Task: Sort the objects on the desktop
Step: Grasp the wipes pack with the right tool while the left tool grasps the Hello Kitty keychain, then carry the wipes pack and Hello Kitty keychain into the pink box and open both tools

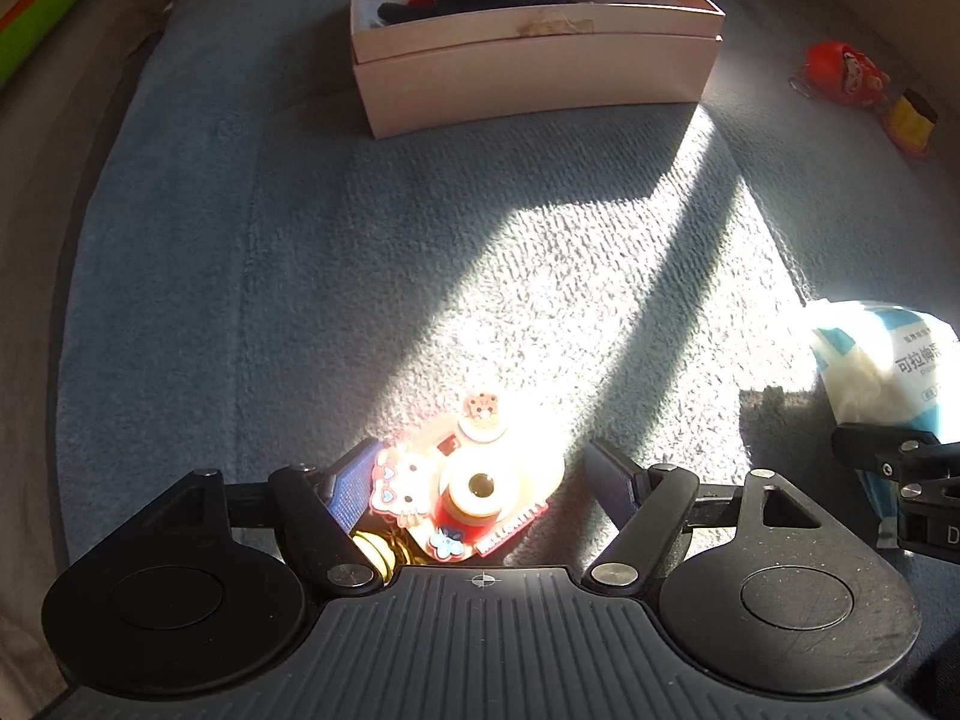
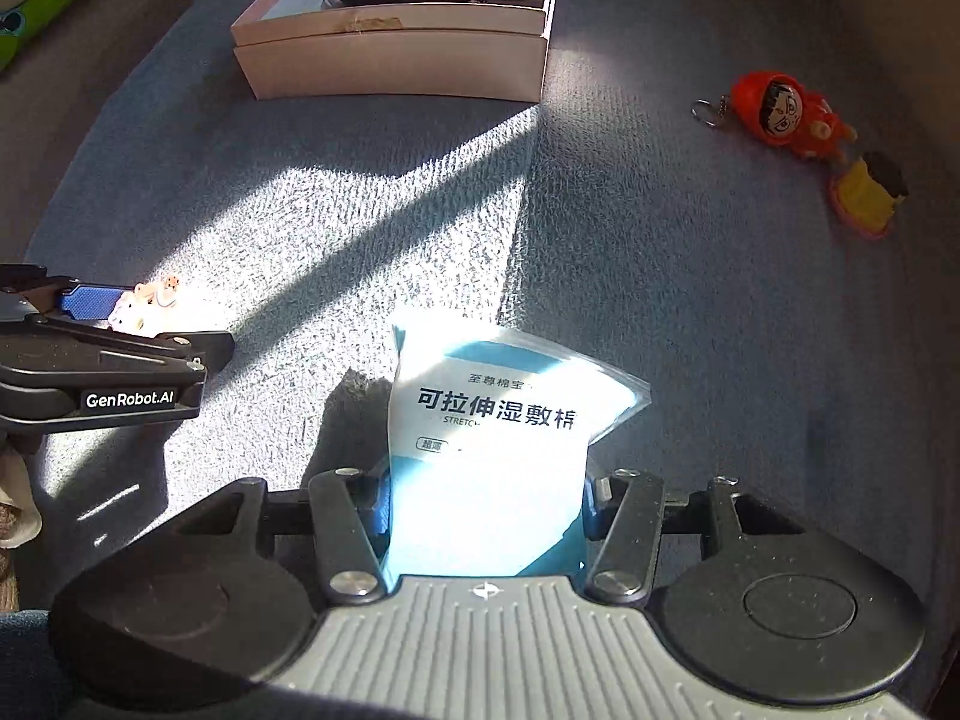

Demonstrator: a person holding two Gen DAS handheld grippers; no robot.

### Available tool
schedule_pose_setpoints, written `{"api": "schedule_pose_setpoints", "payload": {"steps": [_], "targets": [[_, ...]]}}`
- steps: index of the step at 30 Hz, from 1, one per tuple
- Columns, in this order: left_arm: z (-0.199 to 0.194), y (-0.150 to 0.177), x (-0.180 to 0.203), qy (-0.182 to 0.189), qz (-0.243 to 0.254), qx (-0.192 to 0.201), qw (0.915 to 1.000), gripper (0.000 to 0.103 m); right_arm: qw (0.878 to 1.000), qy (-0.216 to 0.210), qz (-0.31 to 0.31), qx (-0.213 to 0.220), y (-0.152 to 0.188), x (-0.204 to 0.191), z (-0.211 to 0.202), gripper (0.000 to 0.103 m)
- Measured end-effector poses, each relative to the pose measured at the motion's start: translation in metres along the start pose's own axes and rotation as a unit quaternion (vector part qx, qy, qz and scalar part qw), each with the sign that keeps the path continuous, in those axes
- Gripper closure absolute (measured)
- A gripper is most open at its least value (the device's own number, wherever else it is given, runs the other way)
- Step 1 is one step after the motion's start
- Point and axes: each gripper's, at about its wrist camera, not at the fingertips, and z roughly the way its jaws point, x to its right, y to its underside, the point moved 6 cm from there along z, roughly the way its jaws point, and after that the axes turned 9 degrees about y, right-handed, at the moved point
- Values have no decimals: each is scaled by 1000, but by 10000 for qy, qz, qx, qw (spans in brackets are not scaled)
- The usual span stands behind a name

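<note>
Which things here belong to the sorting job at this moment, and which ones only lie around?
In the job now:
- left gripper, jaws apart around the pink toy camera
- right gripper, closed on the blue-white cotton pad pack
- pink box, already holding a dark item

Lying about, not yet handled:
- red figure keychain
- yellow figure
- green and orange item at the far left

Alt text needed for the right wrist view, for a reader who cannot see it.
The right gripper clamps a blue-and-white pouch over a blue-grey mat. A pink box lies ahead, a red figure keychain to the right, the left gripper at left.
</note>
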Motion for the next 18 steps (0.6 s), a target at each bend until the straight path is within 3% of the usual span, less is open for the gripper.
{"api": "schedule_pose_setpoints", "payload": {"steps": [3, 7, 11, 15, 18], "targets": [[-13, 3, 4, 7, 121, 106, 9999, 35, 9997, -232, -15, -50, 12, 1, -18, 51], [-44, 18, 11, 279, 491, 159, 9983, 35, 9984, -556, -56, -102, 26, 6, -49, 51], [-85, 21, 10, 581, 782, 346, 9946, 35, 9963, -847, -76, 148, 27, 19, -88, 51], [-124, -2, 4, 845, 621, 799, 9913, 35, 9933, -934, 38, 685, 7, 34, -127, 51], [-146, -39, 8, 801, 694, 1323, 9855, 35, 9874, -1064, 374, 1113, -32, 47, -150, 51]]}}
